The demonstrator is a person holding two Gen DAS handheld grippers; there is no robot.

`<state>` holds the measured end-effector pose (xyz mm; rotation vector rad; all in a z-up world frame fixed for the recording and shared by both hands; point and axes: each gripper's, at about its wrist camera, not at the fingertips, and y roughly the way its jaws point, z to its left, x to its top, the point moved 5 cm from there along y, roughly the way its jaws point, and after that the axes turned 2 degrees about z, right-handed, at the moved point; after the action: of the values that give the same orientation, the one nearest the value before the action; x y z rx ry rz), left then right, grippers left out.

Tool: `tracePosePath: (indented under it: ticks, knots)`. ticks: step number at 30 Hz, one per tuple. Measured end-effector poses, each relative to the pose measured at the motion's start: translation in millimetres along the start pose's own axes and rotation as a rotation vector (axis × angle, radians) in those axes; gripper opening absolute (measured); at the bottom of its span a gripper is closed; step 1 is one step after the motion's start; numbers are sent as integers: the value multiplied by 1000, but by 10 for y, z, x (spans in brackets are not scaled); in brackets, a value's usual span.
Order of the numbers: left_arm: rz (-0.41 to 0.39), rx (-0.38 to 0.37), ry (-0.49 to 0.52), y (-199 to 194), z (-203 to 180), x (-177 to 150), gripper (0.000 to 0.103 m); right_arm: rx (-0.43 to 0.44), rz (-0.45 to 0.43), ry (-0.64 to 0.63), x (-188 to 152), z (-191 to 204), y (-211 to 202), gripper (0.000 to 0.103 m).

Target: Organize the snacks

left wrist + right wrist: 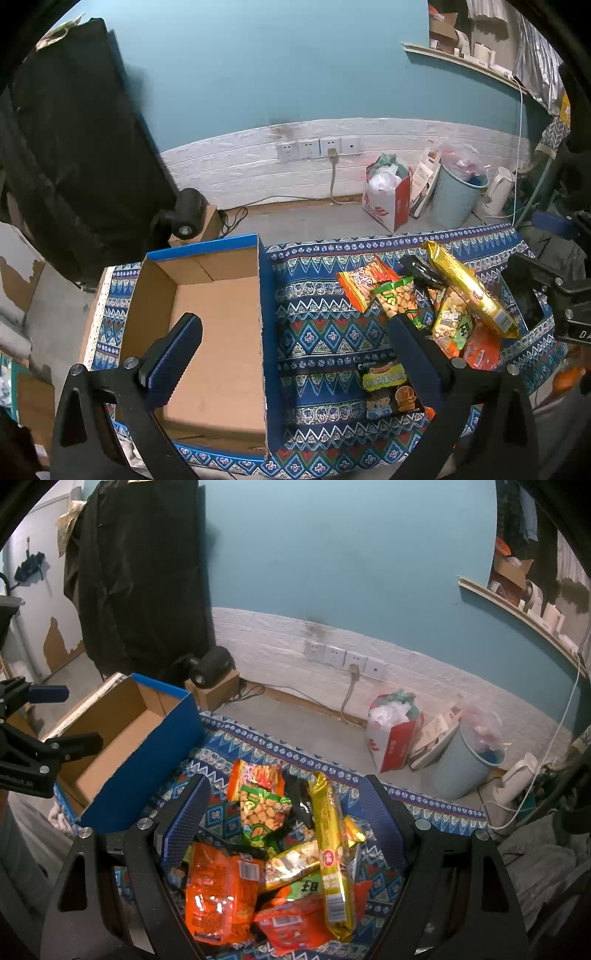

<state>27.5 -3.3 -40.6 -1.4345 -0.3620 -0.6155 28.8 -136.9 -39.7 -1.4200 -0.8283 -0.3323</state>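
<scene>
An open blue cardboard box (pixel 218 332) with a bare brown inside stands on the left of a patterned cloth (pixel 317 332); it also shows in the right wrist view (pixel 147 753). A pile of snack packs lies to its right: a long gold pack (pixel 469 291) (pixel 332 864), a green peanut pack (pixel 399 299) (pixel 264 808), orange packs (pixel 218 893) and a black pack (pixel 391 387). My left gripper (pixel 291 332) is open and empty, above the box's right wall. My right gripper (pixel 288 805) is open and empty, over the pile.
Beyond the table edge are the floor, a red-and-white bag (pixel 388 195), a light blue bin (pixel 456 195), a white kettle (pixel 498 192) and wall sockets (pixel 317 147). A black cloth-covered stand (pixel 74 147) is at the left. A shelf (pixel 524 613) runs along the right wall.
</scene>
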Motion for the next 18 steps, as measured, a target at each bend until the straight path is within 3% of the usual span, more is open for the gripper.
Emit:
tracePosePath:
  ticks: [18]
  knots:
    - [3, -1, 3, 0, -20, -39, 102, -3, 4, -1, -6, 2, 3, 81]
